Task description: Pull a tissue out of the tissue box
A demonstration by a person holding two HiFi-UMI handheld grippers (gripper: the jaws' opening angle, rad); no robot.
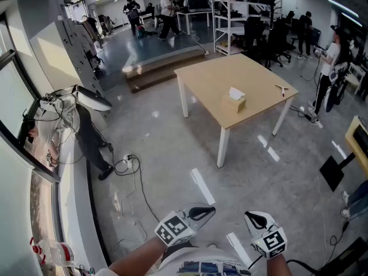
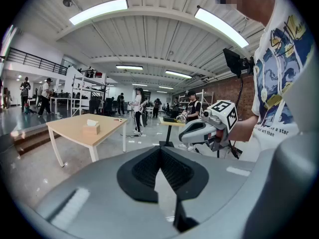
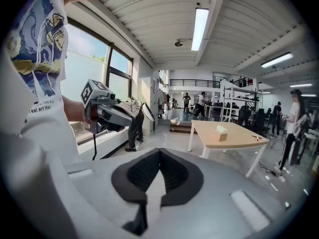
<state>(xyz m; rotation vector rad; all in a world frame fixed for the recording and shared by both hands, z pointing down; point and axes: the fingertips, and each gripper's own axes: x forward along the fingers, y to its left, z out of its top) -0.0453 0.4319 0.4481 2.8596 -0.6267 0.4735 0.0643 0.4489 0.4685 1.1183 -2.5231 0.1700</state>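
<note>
A tan tissue box (image 1: 233,102) with a white tissue sticking out of its top stands near the front of a light wooden table (image 1: 207,79), far ahead of me across the floor. My left gripper (image 1: 209,211) and right gripper (image 1: 248,216) are held low and close to my body, both far from the table. Neither holds anything. In the left gripper view the jaws (image 2: 160,150) meet with nothing between them, and the box (image 2: 91,128) is small at the left. In the right gripper view the jaws (image 3: 159,152) also meet, with the box (image 3: 221,132) ahead to the right.
A person (image 1: 80,125) bends at the window ledge on the left, with cables (image 1: 129,164) on the floor beside them. White tape strips (image 1: 202,186) mark the concrete floor. Another person (image 1: 330,68) stands right of the table. A black stand (image 1: 336,168) is at the right.
</note>
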